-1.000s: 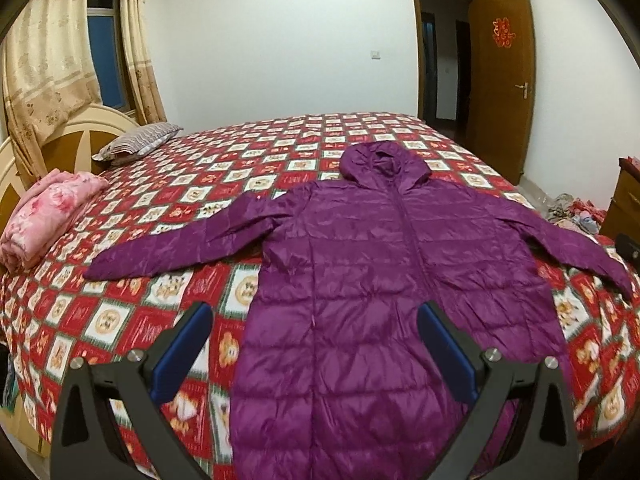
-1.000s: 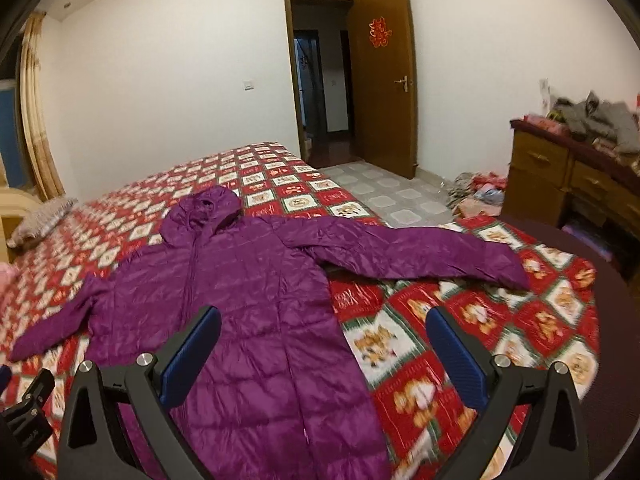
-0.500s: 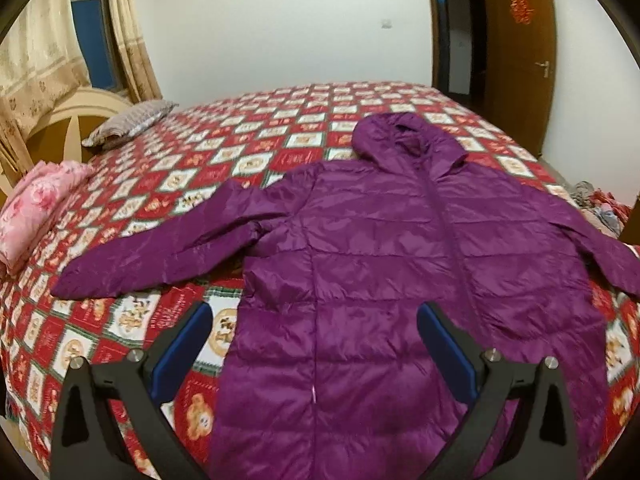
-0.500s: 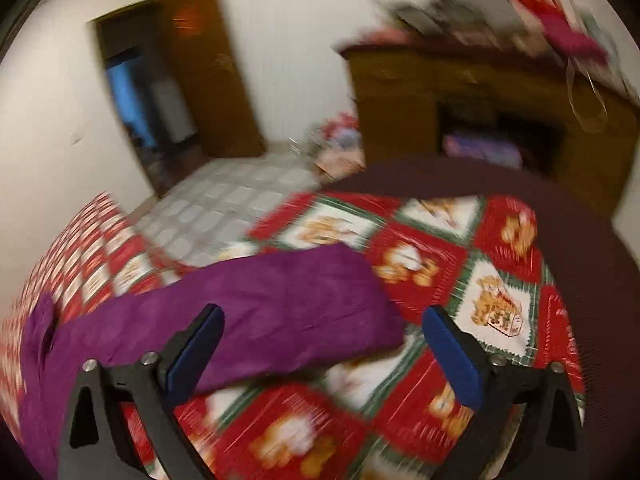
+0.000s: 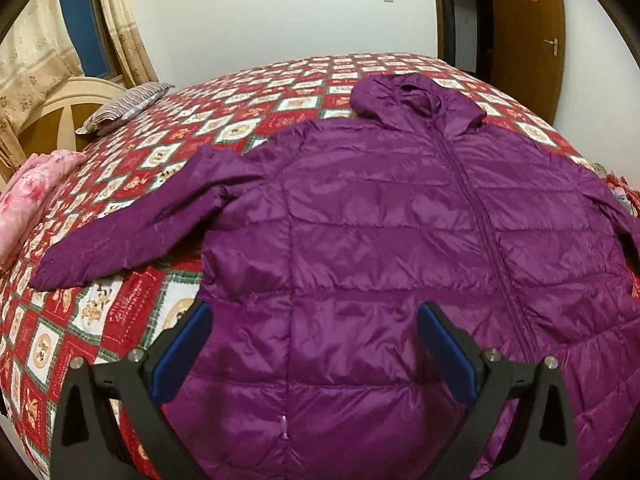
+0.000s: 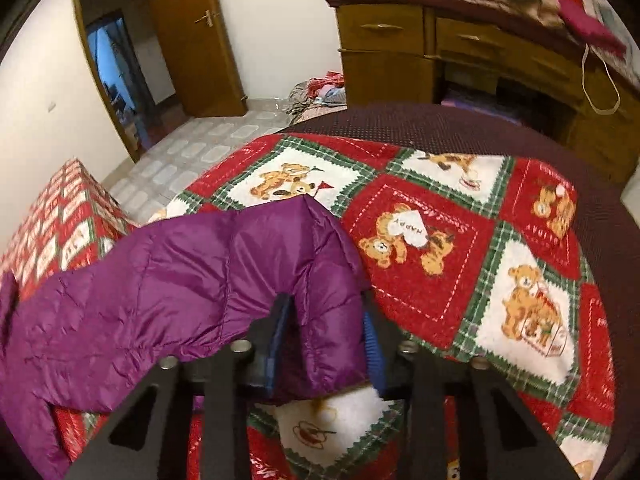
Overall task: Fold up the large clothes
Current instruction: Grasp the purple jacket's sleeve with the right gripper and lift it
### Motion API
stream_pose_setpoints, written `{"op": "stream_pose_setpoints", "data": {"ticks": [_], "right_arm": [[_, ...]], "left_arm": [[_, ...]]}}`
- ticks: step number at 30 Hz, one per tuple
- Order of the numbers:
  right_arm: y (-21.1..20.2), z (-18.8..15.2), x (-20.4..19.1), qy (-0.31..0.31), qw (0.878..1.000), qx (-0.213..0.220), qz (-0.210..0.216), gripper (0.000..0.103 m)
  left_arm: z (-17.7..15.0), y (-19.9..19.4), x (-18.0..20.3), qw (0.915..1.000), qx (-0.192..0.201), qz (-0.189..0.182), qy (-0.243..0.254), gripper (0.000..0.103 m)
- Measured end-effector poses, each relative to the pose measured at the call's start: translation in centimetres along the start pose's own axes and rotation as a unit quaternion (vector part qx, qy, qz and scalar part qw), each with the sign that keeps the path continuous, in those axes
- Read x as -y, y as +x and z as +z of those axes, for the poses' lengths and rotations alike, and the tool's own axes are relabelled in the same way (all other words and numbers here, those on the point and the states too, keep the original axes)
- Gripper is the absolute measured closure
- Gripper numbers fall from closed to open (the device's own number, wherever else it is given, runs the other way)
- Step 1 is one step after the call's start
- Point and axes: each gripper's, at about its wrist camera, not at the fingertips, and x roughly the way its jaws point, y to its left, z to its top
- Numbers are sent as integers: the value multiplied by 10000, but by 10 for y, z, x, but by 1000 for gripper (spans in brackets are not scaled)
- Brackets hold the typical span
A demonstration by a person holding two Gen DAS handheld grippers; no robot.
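Your right gripper (image 6: 326,332) has just been closing and now pinches the end of the purple coat's sleeve (image 6: 224,280) between its blue pads, close to the bed's corner, where the teddy-bear blanket (image 6: 472,248) ends at a dark rim and bare floor (image 6: 192,152) opens toward the door (image 6: 192,36). Your left gripper (image 5: 314,344) hangs wide open over the lower part of the coat (image 5: 380,220), holding nothing. Only the left view shows the whole coat lying flat with its other sleeve stretched toward the pink bedding (image 5: 28,196) and pillow (image 5: 124,106); only the right view shows the wooden desk (image 6: 460,56).
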Motion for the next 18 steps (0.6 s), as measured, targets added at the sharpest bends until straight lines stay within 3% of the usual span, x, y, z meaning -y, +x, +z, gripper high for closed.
{"op": "stream_pose_setpoints", "data": {"ticks": [3, 10, 13, 18], "right_arm": [[-7, 2, -4, -195, 9998, 59, 21, 86], [-75, 21, -33, -490, 9947, 595, 674, 89], [-120, 25, -74, -983, 9847, 919, 1107, 90], [-200, 1, -166, -2002, 9503, 1285, 2009, 91]], "left_arm": [[1, -9, -4, 9999, 60, -95, -35, 0], [9, -38, -30, 9984, 431, -212, -305, 0], [12, -45, -44, 9974, 550, -220, -401, 0], [9, -50, -72, 9957, 557, -196, -717, 0]]}}
